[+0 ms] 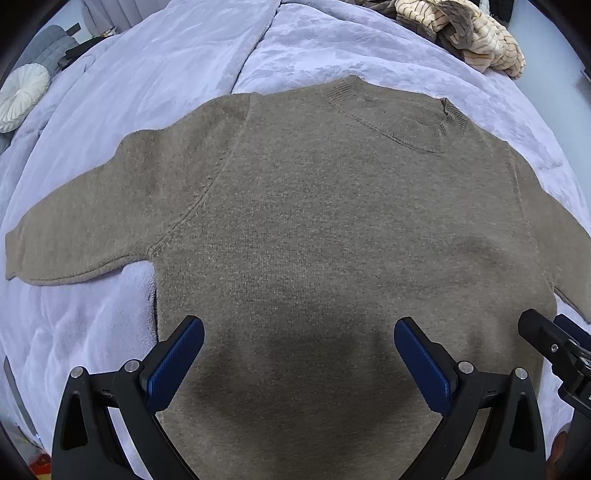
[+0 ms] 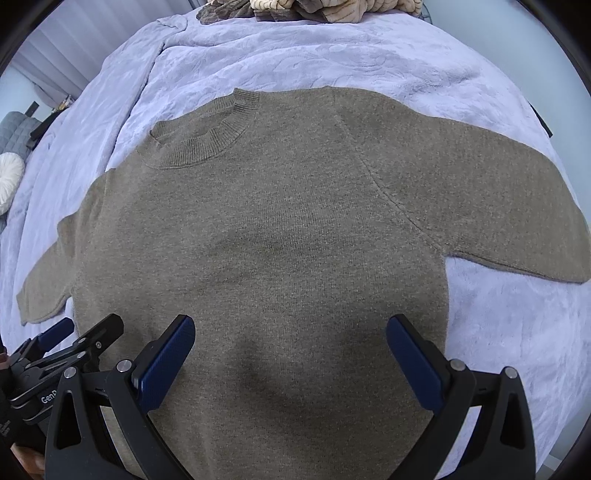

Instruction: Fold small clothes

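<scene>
Left tool (image 1: 299, 332), fingers spread, hovers over flat sweater (image 1: 314, 206).

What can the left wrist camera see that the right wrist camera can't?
Only the left wrist view shows the whole end of the sweater's left sleeve up close, with the right gripper peeking in at its edge. Only the right wrist view shows the right sleeve fully, with the left gripper at its edge. Both show the brown sweater spread flat on the lilac blanket, the striped pile behind, and a white round cushion.
</scene>
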